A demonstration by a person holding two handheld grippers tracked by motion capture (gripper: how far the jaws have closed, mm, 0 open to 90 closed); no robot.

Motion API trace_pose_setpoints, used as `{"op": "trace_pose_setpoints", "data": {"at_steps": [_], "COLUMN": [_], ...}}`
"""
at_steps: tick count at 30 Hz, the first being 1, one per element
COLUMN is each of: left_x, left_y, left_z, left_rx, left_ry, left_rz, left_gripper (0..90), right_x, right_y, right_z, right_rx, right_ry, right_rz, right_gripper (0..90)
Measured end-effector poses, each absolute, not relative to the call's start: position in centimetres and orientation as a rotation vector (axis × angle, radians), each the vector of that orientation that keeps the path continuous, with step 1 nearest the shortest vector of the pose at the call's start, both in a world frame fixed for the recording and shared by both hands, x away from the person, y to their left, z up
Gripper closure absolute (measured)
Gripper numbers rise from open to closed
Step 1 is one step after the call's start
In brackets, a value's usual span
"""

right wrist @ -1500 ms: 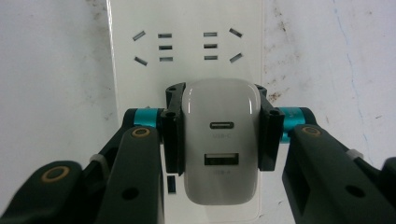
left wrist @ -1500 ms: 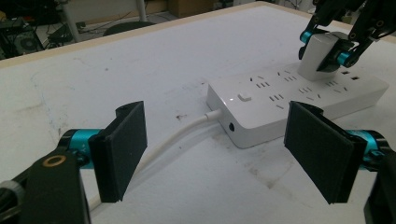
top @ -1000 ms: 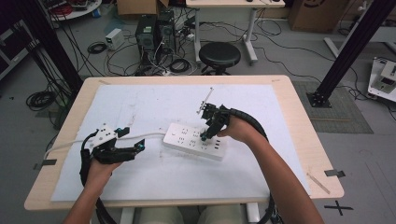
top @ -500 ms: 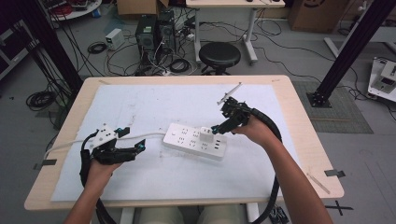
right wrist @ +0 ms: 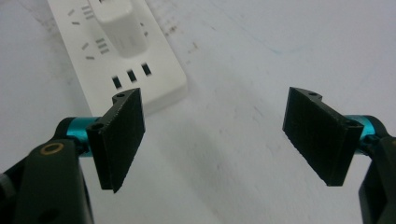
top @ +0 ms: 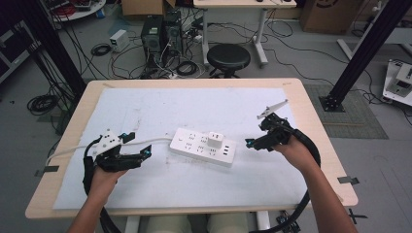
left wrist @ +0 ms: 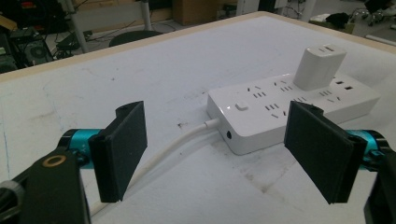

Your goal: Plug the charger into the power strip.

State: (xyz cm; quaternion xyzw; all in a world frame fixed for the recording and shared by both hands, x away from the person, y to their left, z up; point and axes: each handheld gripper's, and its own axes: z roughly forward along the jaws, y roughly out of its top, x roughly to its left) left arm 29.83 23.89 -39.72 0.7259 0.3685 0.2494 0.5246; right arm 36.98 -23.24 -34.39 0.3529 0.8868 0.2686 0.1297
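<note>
Since a second ago, when the right tool (top: pixel 250 143) was at the white charger (top: pixel 214 141) on the power strip (top: pixel 201 146), it has drawn back to the strip's right end, jaws wide and empty. The charger stands upright, plugged into the strip near the middle of the table (top: pixel 301 104). The left tool (top: pixel 145 154), also wide and empty, has kept its place beside the strip's cord (top: pixel 145 142). Judgement: insertion appears complete and released.
</note>
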Motion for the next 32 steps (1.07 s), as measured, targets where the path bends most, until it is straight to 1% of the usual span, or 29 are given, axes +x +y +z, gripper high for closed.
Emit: {"op": "trace_pose_setpoints", "data": {"at_steps": [5, 9, 18, 32], "left_x": [30.0, 30.0, 29.8, 29.6], "left_y": [23.5, 23.1, 22.9, 23.1], "left_z": [-39.6, -39.6, -39.6, -39.6], "left_rx": [1.739, 1.744, 1.738, 1.730], "left_ry": [0.874, 0.867, 0.866, 0.871], "left_rz": [0.596, 0.596, 0.603, 0.605], "left_gripper": [21.3, 21.3, 21.3, 21.3], "right_x": [35.4, 34.4, 33.0, 32.4], "right_y": [-25.8, -26.9, -27.7, -27.9], "right_z": [-34.7, -35.0, -35.6, -36.3], "right_rx": [1.099, 1.120, 1.139, 1.158], "right_ry": [2.502, 2.462, 2.431, 2.423], "right_rz": [0.808, 0.826, 0.871, 0.862], "right_gripper": [20.0, 19.8, 18.6, 18.6]}}
